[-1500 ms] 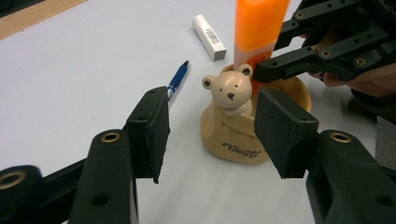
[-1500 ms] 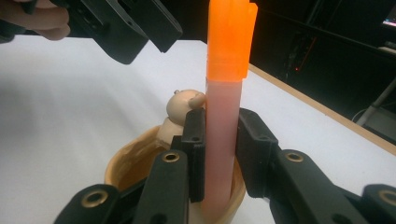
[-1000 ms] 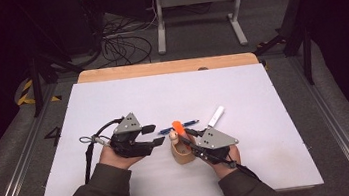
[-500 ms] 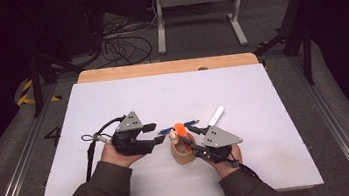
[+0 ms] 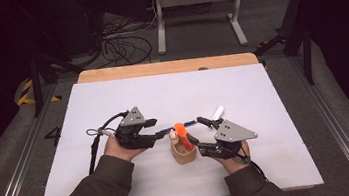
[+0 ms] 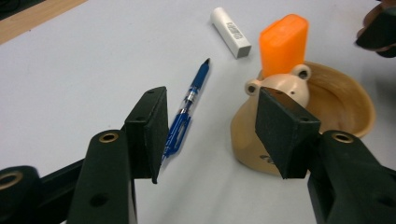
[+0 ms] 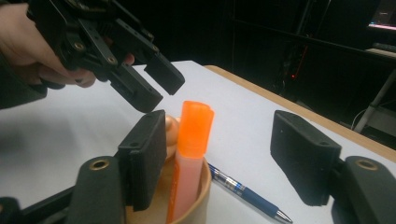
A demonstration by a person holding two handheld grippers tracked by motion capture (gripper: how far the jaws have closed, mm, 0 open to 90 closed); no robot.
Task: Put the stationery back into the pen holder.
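Highlighter [image 5: 182,133] already upright in cup [image 5: 183,154]; pen [image 6: 187,108] and eraser [image 6: 229,31] left on bench [image 5: 113,105]. Left gripper [image 5: 159,130] and right gripper [image 5: 196,130] jaws both released, grasping nothing

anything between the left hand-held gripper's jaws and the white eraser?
Yes. In the left gripper view, the blue ballpoint pen lies on the white table sheet between the open left hand-held gripper and the white rectangular eraser.
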